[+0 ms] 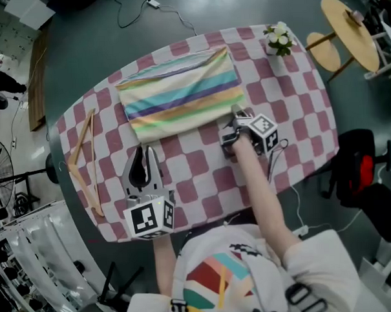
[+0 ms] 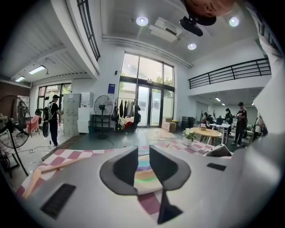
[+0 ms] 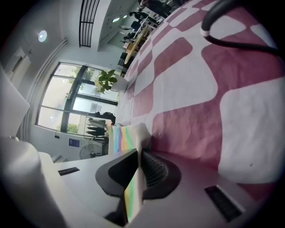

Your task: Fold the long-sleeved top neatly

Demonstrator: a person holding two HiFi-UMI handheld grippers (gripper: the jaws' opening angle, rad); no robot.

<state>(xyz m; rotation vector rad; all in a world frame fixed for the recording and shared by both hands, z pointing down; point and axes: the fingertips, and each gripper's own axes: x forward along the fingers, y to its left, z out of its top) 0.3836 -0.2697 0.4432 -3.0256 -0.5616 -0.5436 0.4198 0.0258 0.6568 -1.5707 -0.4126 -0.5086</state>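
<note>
The striped long-sleeved top (image 1: 180, 94) lies folded into a rectangle at the far middle of the checkered table (image 1: 290, 109). My right gripper (image 1: 236, 120) is at the top's near right corner. In the right gripper view it (image 3: 138, 165) is shut on a striped edge of the top (image 3: 122, 136), which runs up between the pads. My left gripper (image 1: 143, 153) hovers just in front of the top's near left corner. Its jaws (image 2: 143, 167) stand a narrow gap apart, and the striped cloth (image 2: 143, 174) shows through the gap without being pressed.
A wooden hanger (image 1: 86, 160) lies near the table's left edge. A small potted flower (image 1: 279, 38) stands at the far right corner. A black cable (image 1: 273, 161) trails across the cloth by my right arm. Round wooden tables (image 1: 352, 32) stand beyond the table.
</note>
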